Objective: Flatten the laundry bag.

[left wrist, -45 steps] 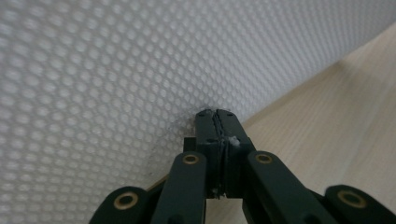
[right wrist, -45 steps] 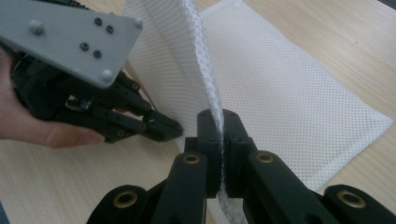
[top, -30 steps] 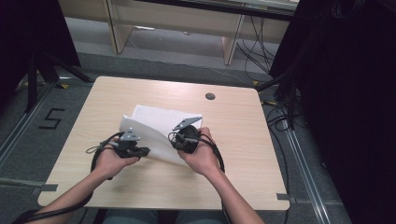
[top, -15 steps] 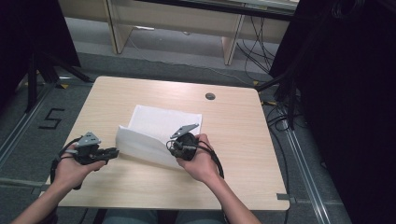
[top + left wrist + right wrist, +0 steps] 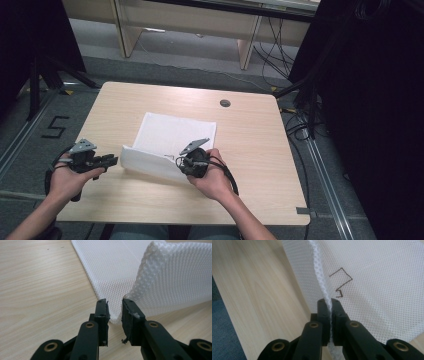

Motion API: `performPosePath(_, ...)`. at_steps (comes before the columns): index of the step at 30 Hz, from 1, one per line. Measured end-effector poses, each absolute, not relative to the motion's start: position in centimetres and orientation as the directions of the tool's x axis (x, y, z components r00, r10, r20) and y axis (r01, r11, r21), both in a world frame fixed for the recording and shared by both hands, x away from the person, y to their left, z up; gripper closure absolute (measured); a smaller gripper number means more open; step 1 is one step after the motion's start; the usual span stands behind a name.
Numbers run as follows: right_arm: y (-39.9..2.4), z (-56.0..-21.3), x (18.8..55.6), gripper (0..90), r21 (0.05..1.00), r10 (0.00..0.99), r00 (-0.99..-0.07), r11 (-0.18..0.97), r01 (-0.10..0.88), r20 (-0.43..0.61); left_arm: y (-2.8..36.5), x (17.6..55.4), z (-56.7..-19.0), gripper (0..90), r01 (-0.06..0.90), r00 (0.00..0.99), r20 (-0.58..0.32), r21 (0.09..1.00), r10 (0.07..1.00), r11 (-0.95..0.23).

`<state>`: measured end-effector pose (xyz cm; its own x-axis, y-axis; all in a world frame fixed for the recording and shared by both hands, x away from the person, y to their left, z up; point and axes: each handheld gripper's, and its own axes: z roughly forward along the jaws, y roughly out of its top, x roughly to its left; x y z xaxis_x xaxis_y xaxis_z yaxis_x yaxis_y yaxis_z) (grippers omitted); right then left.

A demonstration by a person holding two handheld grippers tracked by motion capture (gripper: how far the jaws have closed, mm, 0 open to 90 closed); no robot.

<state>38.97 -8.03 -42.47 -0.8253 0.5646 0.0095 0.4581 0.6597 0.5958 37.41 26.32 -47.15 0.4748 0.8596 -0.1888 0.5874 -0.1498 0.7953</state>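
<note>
High view, cloth: one white mesh cloth (image 5: pixel 172 137) lies near the middle of the one wooden table (image 5: pixel 255 150); its near edge is turned up into a fold.
High view, left gripper (image 5: pixel 111 160): at the cloth's near-left corner, held low over the table; its jaws have just been opening.
High view, right gripper (image 5: pixel 183 163): at the near-right part of the folded edge.
High view, count: two grippers, two hands, one cloth, one round dark plug (image 5: pixel 225 103) set in the table's far side.
Left gripper view, jaws: parted a little, with the corner of the cloth (image 5: pixel 150 277) in the gap. The pads do not press on it, so the corner looks let go.
Left gripper view, fold: the raised flap stands at the right, the flat layer runs off behind it.
Right gripper view, jaws: closed tight on a ridge of the cloth (image 5: pixel 372 290), pinched upright between the pads.
Right gripper view, mark: one thin dark zigzag line (image 5: pixel 340 282) on the mesh just past the jaws.
Doing it well: draw the left gripper straight back so the mesh does not snag, keep the right pinch firm, and lay the edge down square with the layer beneath.
</note>
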Motion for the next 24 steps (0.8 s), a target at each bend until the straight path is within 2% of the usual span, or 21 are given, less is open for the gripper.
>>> performPosePath(4,-8.0,-42.8,38.5,88.0,0.577,0.589,-0.807,0.648,0.497,0.033,26.5,37.5,-47.2,73.4,0.59,0.47,-0.192,0.794,0.862,-0.145)
performPosePath(6,-8.2,-43.1,38.6,87.9,0.584,0.549,-0.835,0.675,0.45,0.009,26.5,37.6,-47.3,73.2,0.594,0.468,-0.193,0.791,0.862,-0.145)
performPosePath(11,-8.1,-43.8,38.1,87.7,0.547,0.562,-0.827,0.681,0.487,0.036,26.3,37.7,-47.5,73.1,0.597,0.477,-0.187,0.786,0.859,-0.16)
performPosePath(24,-7.8,-46.1,37.5,87.6,0.491,0.53,-0.846,0.723,0.486,0.056,26.2,37.8,-47.6,69.7,0.586,0.494,-0.176,0.791,0.851,-0.177)
